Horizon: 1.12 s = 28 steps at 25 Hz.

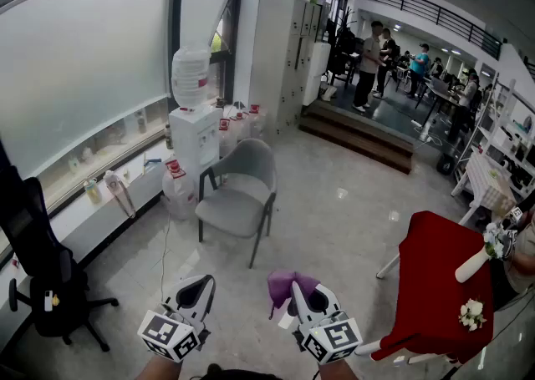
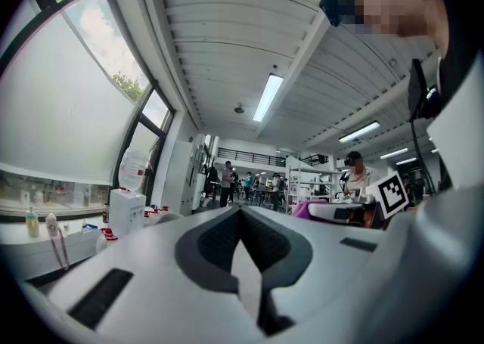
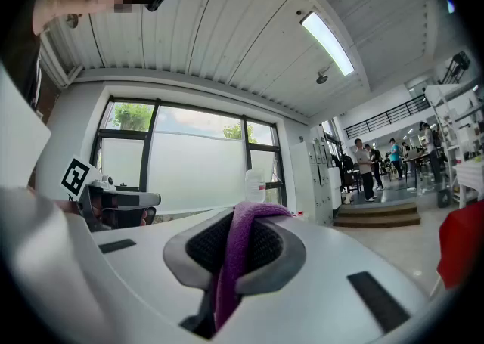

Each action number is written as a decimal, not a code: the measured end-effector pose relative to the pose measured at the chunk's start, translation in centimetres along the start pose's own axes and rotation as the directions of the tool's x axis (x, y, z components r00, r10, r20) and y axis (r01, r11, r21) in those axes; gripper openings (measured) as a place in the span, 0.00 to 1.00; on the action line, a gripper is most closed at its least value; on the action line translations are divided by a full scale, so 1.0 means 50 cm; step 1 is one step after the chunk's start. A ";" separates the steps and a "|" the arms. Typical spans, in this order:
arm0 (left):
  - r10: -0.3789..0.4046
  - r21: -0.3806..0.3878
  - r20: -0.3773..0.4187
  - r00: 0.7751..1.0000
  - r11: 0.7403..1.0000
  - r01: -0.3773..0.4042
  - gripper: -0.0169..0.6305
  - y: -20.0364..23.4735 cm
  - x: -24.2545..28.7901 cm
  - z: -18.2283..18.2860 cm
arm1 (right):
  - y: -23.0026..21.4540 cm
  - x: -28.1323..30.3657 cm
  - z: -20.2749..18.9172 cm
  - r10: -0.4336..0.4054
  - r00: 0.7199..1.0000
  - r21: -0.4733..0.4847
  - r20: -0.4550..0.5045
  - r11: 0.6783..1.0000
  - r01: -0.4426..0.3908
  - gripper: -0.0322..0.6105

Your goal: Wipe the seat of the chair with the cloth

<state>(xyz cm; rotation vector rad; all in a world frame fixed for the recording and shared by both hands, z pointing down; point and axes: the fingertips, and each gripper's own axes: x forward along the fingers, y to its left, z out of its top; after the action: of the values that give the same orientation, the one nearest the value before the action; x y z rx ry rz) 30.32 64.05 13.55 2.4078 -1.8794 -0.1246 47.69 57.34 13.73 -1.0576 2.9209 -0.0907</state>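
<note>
A grey chair (image 1: 238, 190) with a curved back stands on the pale floor a few steps ahead, its seat (image 1: 230, 210) bare. My right gripper (image 1: 298, 293) is shut on a purple cloth (image 1: 284, 288), low in the head view and well short of the chair. In the right gripper view the purple cloth (image 3: 236, 252) runs pinched between the two jaws of the right gripper (image 3: 238, 223). My left gripper (image 1: 197, 290) sits beside it at the left, shut with nothing held; in its own view the left gripper (image 2: 240, 218) has its jaws meeting at the tip.
A water dispenser (image 1: 193, 124) with spare bottles (image 1: 177, 190) stands behind the chair by the window. A black office chair (image 1: 42, 274) is at the left. A red-draped table (image 1: 435, 286) stands at the right. Steps (image 1: 358, 138) and people lie further back.
</note>
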 end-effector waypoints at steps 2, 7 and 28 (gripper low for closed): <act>0.001 -0.011 0.000 1.000 1.000 -0.001 0.04 0.000 -0.002 0.000 | 0.001 0.001 0.001 0.003 1.000 -0.002 -0.001 1.000 -0.003 0.09; -0.016 -0.018 -0.001 1.000 1.000 0.016 0.04 0.002 -0.008 0.000 | 0.006 0.007 -0.003 0.006 1.000 0.005 -0.005 1.000 -0.006 0.09; 0.011 -0.007 0.009 1.000 1.000 -0.011 0.04 0.106 -0.074 0.015 | 0.105 0.084 0.002 0.043 0.999 0.022 0.014 0.999 -0.044 0.09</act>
<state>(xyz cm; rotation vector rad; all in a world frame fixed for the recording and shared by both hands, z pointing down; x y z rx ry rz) 24.21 66.34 13.46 2.3959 -1.8929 -0.1412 41.12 58.67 13.24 -0.9869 2.9223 -0.1138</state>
